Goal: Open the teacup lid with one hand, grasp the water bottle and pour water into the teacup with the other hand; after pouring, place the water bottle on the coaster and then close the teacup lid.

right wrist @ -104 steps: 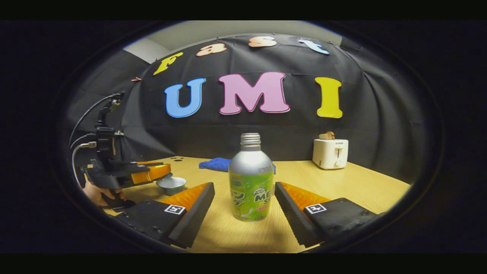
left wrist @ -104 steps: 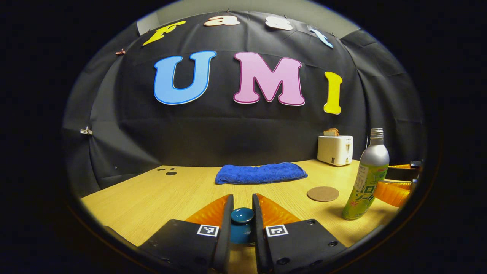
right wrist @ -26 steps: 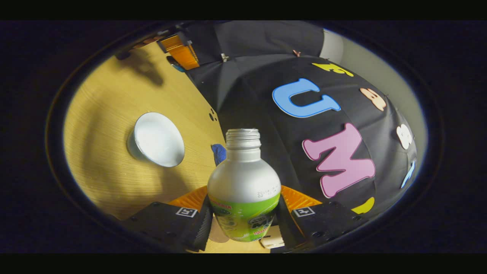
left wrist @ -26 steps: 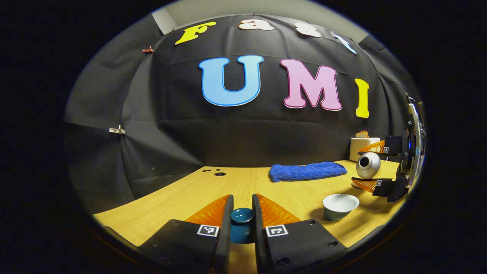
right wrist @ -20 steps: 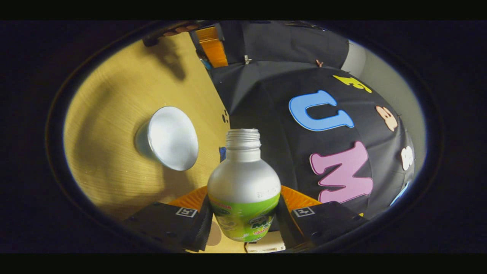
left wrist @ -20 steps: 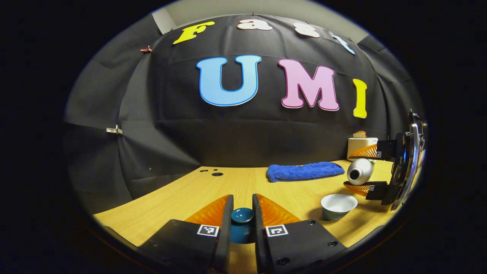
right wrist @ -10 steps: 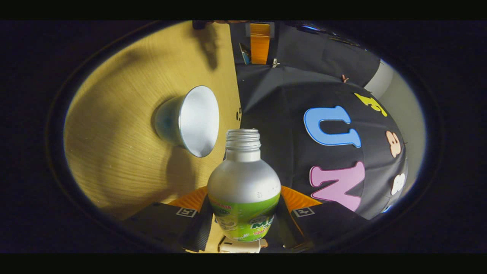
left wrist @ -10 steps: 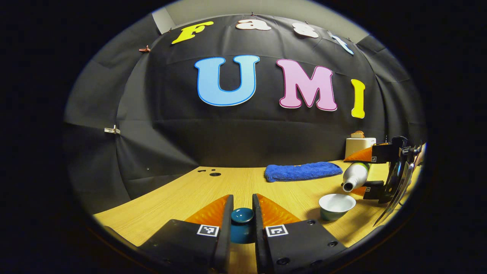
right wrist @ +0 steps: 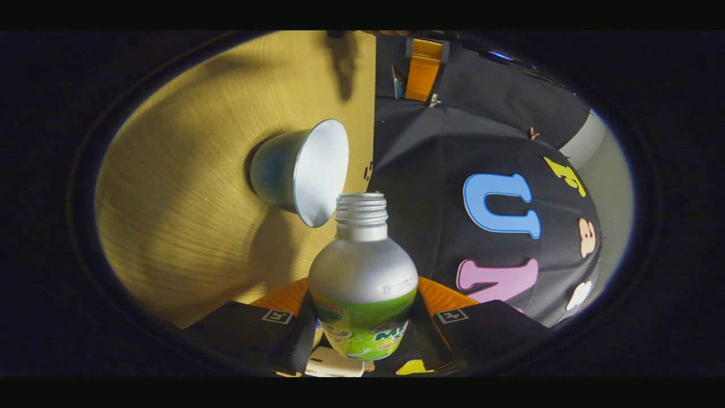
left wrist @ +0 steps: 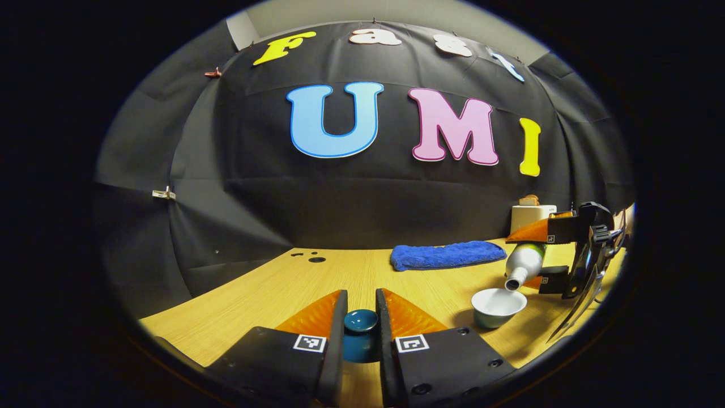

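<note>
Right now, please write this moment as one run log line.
phase: pouring | left gripper: holds lid | right gripper: tilts water bottle over teacup

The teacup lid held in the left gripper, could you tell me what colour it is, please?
The teacup lid is dark teal blue, best seen in the left gripper view.

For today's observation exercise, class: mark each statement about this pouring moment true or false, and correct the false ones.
1. The water bottle is tipped with its mouth over the teacup. True.
2. The teacup lid sits on the teacup. False: it is held in the left gripper, away from the cup.
3. The right gripper has its jaws shut on the bottle. True.
4. The blue towel lies under the teacup. False: it lies farther back on the table.
5. A toaster stands by the wall. True.
</note>
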{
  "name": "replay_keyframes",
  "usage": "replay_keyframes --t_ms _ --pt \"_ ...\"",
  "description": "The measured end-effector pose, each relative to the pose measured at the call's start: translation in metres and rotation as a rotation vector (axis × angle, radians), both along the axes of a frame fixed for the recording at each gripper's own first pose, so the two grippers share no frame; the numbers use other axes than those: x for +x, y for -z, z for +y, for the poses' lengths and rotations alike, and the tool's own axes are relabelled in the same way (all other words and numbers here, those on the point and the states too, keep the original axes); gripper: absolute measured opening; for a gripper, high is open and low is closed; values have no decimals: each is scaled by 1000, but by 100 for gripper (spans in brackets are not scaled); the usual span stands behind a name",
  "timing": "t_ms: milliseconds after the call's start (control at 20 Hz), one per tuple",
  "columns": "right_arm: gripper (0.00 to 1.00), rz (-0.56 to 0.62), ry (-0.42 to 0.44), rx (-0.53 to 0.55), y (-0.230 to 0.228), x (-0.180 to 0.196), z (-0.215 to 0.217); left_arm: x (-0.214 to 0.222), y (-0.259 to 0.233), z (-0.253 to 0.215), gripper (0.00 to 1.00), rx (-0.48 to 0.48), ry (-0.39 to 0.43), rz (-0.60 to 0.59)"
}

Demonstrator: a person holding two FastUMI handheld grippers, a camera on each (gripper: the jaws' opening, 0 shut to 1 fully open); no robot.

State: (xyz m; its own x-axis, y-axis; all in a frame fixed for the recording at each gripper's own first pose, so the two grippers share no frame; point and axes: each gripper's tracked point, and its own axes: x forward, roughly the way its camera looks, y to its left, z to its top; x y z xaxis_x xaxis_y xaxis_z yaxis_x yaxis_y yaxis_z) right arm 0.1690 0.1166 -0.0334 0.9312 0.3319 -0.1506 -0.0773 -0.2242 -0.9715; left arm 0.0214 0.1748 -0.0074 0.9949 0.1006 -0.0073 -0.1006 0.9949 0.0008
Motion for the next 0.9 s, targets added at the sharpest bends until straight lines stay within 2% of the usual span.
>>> replay_keyframes --t_ms 450,500,550,900 --pt "75 -27 -5 -96 -1 2 -6 1 -1 -3 30 1 15 0" --pt "78 -30 -9 -106 -1 1 -6 0 0 -2 30 1 16 0" --pt "75 -31 -11 -113 1 2 -7 1 -1 -2 30 0 16 0" --pt "75 -65 -20 -165 -6 3 -8 1 0 -3 30 -1 20 0"
